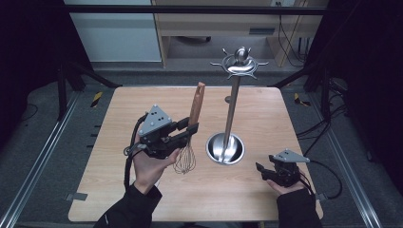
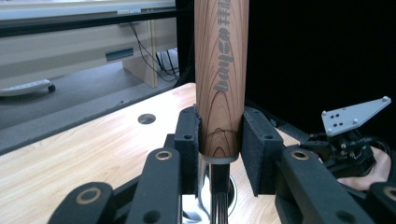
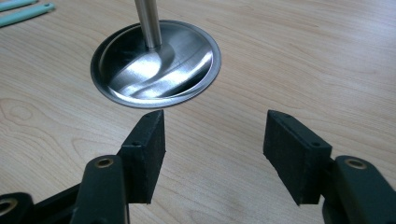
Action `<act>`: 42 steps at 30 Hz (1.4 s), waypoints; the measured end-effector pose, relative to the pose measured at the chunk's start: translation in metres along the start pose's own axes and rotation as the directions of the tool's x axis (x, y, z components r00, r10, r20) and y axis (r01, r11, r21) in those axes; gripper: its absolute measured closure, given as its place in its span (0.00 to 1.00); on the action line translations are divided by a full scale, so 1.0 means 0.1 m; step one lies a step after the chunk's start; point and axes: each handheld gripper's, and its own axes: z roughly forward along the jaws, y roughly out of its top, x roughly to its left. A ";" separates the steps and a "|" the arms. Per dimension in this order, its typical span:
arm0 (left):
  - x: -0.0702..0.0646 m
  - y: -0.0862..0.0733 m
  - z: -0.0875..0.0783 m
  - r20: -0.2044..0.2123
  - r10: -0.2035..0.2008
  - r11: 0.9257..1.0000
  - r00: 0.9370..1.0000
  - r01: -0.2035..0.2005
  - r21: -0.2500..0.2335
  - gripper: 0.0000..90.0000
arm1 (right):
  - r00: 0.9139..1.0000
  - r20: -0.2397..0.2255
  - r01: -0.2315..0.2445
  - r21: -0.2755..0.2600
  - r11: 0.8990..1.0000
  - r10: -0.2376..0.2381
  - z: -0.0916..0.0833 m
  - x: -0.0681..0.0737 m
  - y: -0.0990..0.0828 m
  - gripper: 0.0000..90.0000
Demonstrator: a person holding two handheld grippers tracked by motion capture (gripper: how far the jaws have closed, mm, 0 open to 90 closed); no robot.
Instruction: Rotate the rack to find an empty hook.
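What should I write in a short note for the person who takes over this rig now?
Left hand-held gripper: shut on the whisk, wooden handle up, wire end down, lifted off the table.
Right hand-held gripper: open, holds nothing, near the stand's round base.
Stand: upright, its top hooks carry nothing.
Done: whisk picked up.
Left: probably hang the whisk on a hook.

light wood table point(image 1: 142, 199), square with rounded corners, on grey floor. round hole point(image 2: 146, 118) in the tabletop near the far edge. two pale green strips point(image 3: 23, 11) lie flat on the table surface. beyond the table: a wooden cabinet point(image 1: 228, 23) and dangling black cables point(image 1: 287, 33).
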 end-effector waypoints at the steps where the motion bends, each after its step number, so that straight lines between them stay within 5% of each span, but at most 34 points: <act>1: 0.00 0.02 0.01 -0.001 0.004 1.000 1.000 -0.004 -0.001 0.77 | 1.000 -0.001 0.003 0.001 1.000 -0.003 0.00 0.00 0.00 0.43; 42: -0.21 0.30 0.41 0.015 0.018 1.000 1.000 -0.018 0.001 0.77 | 1.000 -0.008 0.004 0.003 1.000 -0.004 -0.01 -0.01 0.00 0.44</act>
